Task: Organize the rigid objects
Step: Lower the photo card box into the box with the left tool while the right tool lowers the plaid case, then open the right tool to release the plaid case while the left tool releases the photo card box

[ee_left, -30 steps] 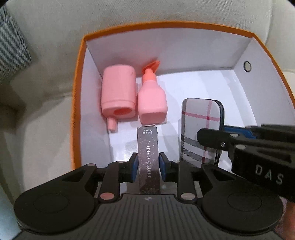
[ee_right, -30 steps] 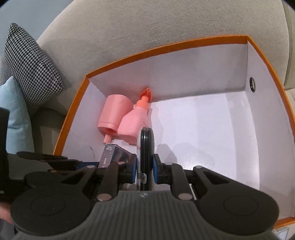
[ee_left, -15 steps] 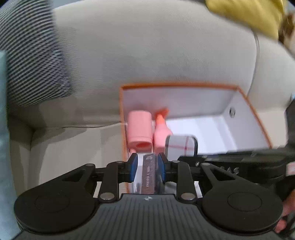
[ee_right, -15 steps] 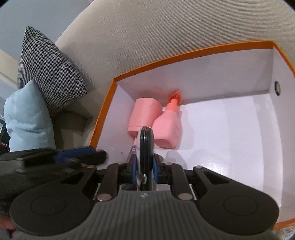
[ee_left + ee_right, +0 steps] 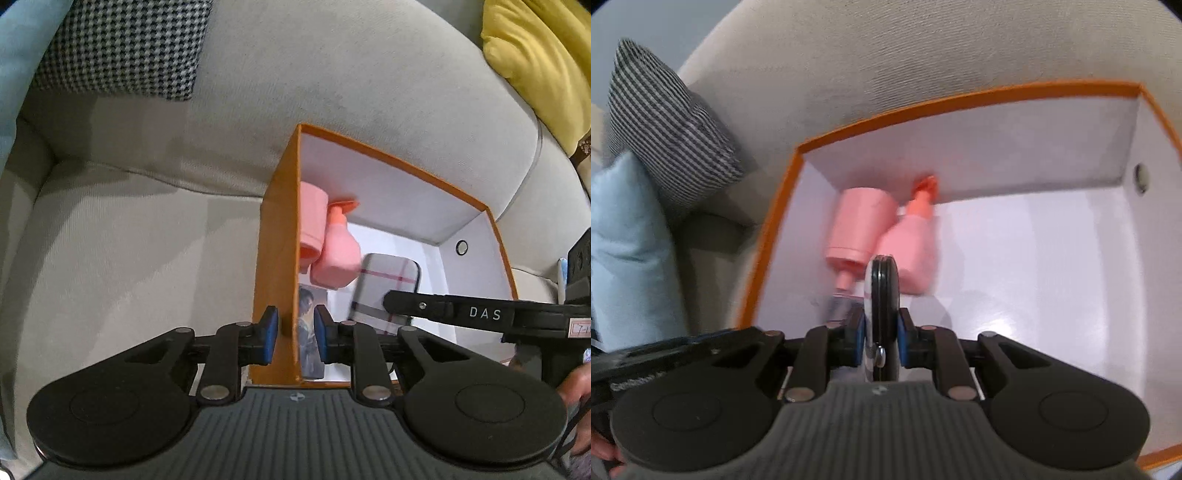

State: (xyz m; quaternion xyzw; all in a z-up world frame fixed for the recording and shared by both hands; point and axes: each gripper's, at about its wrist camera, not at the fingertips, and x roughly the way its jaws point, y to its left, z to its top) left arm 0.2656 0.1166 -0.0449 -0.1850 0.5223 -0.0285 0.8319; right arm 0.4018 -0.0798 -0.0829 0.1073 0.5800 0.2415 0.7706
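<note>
Progress | we see left tongs (image 5: 295, 334) part-spread, holding nothing, astride orange box (image 5: 275, 280) wall | right tongs (image 5: 881, 341) pinch plaid case (image 5: 881, 295) over box | card pack (image 5: 310, 332), two pink bottles (image 5: 338, 254) already boxed far-left.

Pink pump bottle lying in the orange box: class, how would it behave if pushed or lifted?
The pink pump bottle looks like rigid plastic, so it probably keeps its shape when squeezed. Lying on a flat side in the orange box, it would likely slide, not roll. Its thin pump head seems the weakest grip point.
</note>
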